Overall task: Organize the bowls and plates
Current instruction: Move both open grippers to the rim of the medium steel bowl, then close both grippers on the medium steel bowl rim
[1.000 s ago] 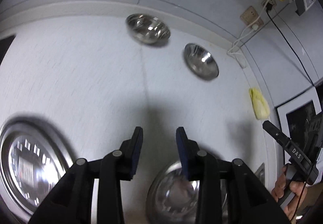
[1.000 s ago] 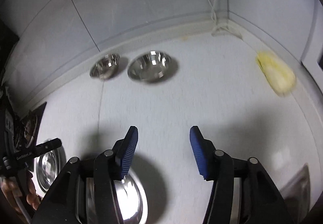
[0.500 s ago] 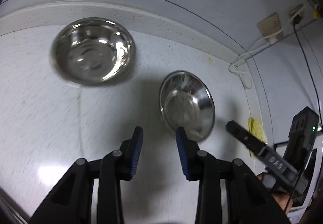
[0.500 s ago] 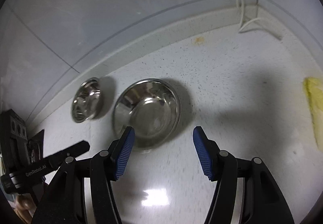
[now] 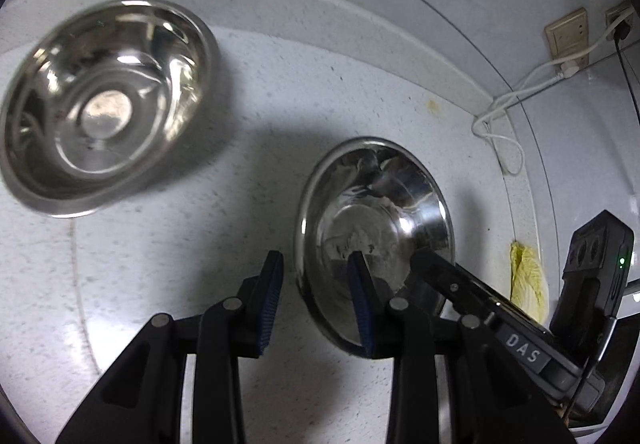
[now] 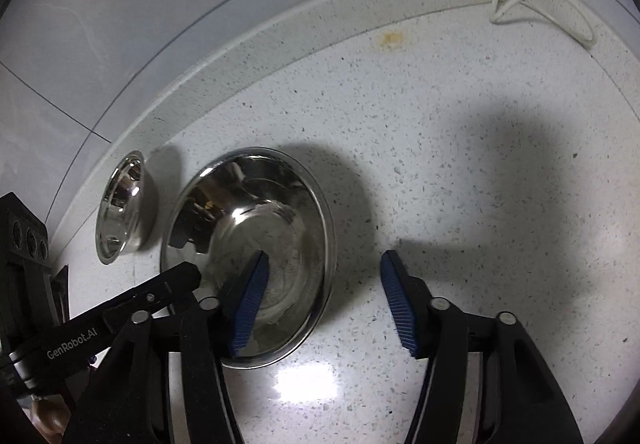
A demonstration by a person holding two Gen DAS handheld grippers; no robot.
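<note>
Two steel bowls sit on the speckled white counter near the back wall. In the left wrist view the larger bowl [image 5: 100, 103] is at the upper left and the smaller bowl [image 5: 372, 228] is centre right. My left gripper [image 5: 316, 300] is open, its jaws straddling the smaller bowl's left rim. In the right wrist view the same bowl [image 6: 276, 244] is below centre, and my right gripper [image 6: 324, 304] is open with its jaws straddling the bowl's right rim. The other bowl [image 6: 124, 203] shows at the left. Each gripper's finger appears in the other view.
A white cable [image 5: 504, 123] lies in the back right corner below wall sockets [image 5: 566, 31]. A yellow-green cabbage piece [image 5: 528, 280] lies at the counter's right edge. A raised backsplash ledge [image 6: 320, 15] runs behind the bowls.
Both grippers moved forward toward the back wall and closed in on the same steel bowl, from opposite sides. The plates seen near the front a second ago are out of view.
</note>
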